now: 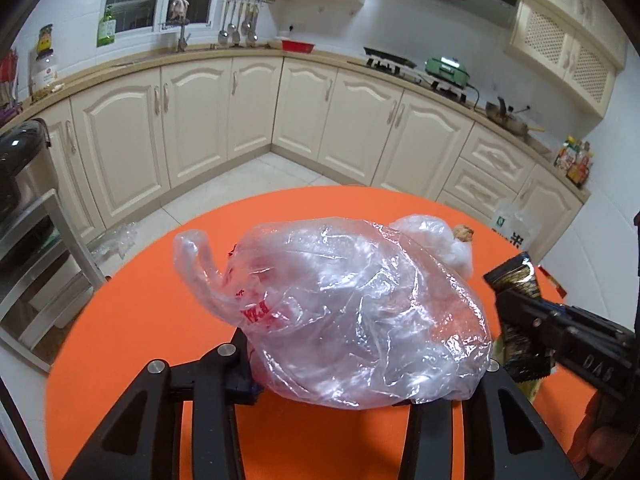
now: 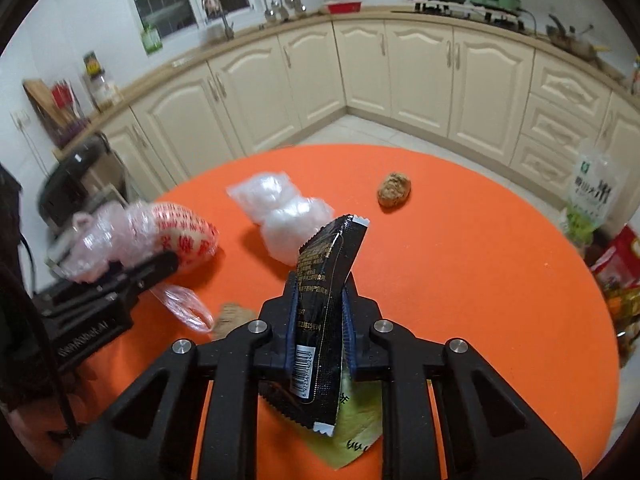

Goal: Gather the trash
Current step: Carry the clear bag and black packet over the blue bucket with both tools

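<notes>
The right tongs (image 2: 320, 312) were clamped on a black wrapper (image 2: 324, 300), holding it upright above the orange table (image 2: 480, 280), a green packet (image 2: 356, 428) lying beneath. The left tongs (image 1: 360, 376) were closed around a clear plastic bag (image 1: 340, 312) with red print. A crumpled white bag (image 2: 280, 216) and a brown lump (image 2: 394, 190) sat farther back on the table.

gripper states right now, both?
Left gripper: closed on the clear plastic bag.
Right gripper: closed on the black wrapper.
</notes>
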### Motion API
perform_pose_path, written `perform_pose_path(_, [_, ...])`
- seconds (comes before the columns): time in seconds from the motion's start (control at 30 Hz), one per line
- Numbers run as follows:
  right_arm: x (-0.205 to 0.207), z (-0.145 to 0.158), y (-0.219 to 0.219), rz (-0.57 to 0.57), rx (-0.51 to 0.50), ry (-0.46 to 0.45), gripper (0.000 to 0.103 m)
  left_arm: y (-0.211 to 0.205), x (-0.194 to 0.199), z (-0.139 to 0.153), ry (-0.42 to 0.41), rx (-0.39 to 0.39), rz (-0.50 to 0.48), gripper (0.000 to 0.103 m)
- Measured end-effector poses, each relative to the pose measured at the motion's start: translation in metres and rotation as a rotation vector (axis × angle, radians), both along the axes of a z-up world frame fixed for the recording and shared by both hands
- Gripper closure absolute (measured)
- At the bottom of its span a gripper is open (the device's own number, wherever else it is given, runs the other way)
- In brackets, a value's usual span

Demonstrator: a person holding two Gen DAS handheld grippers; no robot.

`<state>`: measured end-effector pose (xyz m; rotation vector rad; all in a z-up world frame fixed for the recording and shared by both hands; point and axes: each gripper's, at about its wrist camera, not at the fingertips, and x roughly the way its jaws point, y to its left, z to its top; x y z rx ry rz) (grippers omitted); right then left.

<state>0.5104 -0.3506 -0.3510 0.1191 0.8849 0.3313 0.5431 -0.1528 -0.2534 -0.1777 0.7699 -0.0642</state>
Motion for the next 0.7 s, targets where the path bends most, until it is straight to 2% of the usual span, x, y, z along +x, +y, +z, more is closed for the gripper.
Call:
perform_pose_path(0.2, [-0.021,0.021,-0.012,-0.011,0.065,-0.043,0.087,0.007,-0.038,0.016,-0.060,-0.001,0.023,0.065])
perform_pose_path(0.43, [-0.044,0.032,-0.029,-0.039,0.142,-0.043,0.085,0.002,-0.076,0.025,-0.106,0.010,0.005,0.065])
perform_pose_path(0.57, [-0.062,0.032,-0.042,-0.068,0.155,-0.045,0.085,-0.006,-0.139,0.018,-0.122,0.006,-0.022,0.065])
perform_pose_path(0.7, [-0.085,0.037,-0.053,-0.086,0.146,-0.060,0.085,-0.015,-0.179,0.022,-0.136,0.001,-0.037,0.065])
